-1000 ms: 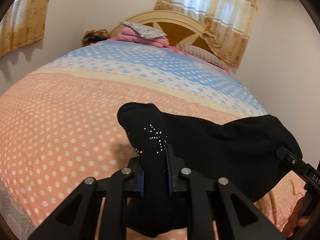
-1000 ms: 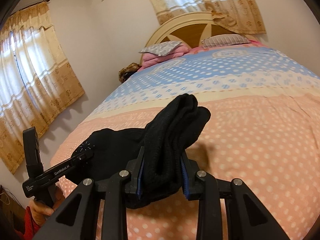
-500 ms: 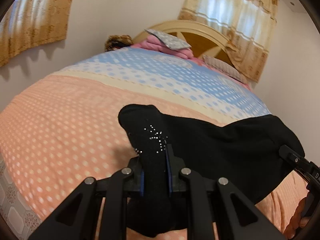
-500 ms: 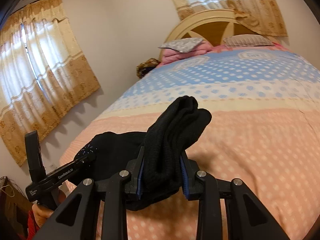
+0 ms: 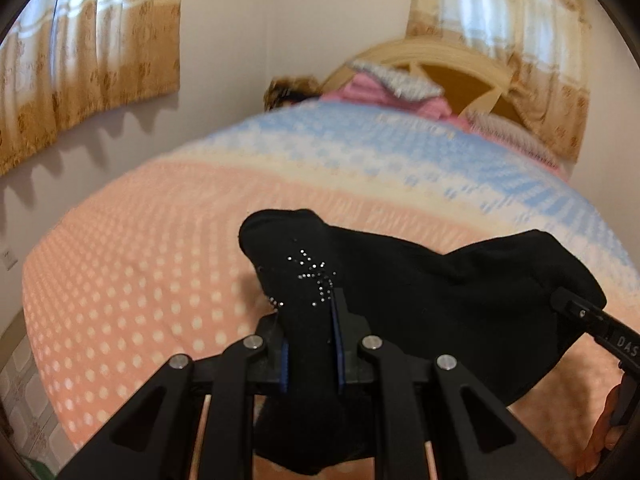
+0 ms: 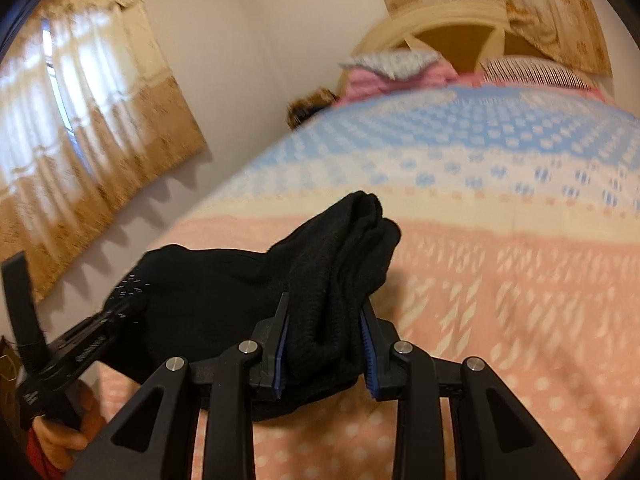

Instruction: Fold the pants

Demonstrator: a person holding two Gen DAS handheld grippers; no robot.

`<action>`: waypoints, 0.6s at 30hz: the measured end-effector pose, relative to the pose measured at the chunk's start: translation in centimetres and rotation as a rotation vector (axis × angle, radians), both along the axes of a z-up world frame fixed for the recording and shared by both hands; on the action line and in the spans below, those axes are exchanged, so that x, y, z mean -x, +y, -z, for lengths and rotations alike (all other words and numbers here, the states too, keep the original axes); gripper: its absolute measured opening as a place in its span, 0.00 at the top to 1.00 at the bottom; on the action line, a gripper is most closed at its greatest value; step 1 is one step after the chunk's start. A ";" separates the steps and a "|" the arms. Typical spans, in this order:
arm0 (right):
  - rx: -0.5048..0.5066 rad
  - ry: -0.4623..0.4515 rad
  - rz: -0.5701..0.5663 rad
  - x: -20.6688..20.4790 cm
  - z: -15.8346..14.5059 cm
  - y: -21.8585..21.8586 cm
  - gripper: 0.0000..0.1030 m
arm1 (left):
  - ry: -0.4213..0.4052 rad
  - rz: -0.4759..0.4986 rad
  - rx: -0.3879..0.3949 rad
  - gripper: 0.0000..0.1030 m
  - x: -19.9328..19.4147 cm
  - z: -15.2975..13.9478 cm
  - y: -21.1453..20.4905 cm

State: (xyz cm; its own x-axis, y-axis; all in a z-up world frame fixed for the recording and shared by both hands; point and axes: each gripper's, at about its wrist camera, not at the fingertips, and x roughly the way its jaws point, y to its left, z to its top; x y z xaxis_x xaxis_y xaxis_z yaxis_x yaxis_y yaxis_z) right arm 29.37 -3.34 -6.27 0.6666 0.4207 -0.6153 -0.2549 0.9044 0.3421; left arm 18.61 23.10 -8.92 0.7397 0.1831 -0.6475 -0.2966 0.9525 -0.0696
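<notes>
Black pants (image 5: 432, 300) hang stretched between both grippers above a dotted bedspread (image 5: 140, 280). My left gripper (image 5: 310, 336) is shut on one bunched end that carries small sparkling studs. My right gripper (image 6: 325, 340) is shut on the other end, a thick ribbed bundle (image 6: 344, 264) that sticks up past the pads. In the right wrist view the left gripper (image 6: 120, 312) shows at the lower left with a hand (image 6: 60, 436) on its handle. In the left wrist view the right gripper (image 5: 568, 304) pokes in at the right edge.
The bedspread (image 6: 520, 300) is peach with white dots nearby and blue and cream farther off. Pink bedding and pillows (image 6: 396, 72) lie by the curved wooden headboard (image 5: 444, 68). Curtains (image 6: 80, 152) hang at the left wall, and tiled floor (image 5: 20, 380) shows past the bed's edge.
Both grippers have swung with the pants still held; the bed now sits more to the right, more left wall and curtain show, and the background is blurred.
</notes>
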 end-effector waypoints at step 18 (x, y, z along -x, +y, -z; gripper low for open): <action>0.004 0.185 0.117 -1.3 4.6 -2.6 0.28 | 0.184 -0.191 0.085 0.07 2.4 2.4 4.7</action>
State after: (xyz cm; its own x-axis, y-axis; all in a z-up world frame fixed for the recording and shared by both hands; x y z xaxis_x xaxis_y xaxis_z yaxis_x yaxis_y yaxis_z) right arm 30.72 -5.94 -10.85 0.5863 0.3445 -0.7332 -0.0818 0.9256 0.3695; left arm 16.19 27.77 -11.36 0.5655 0.2468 -0.7870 -0.4852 0.8711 -0.0755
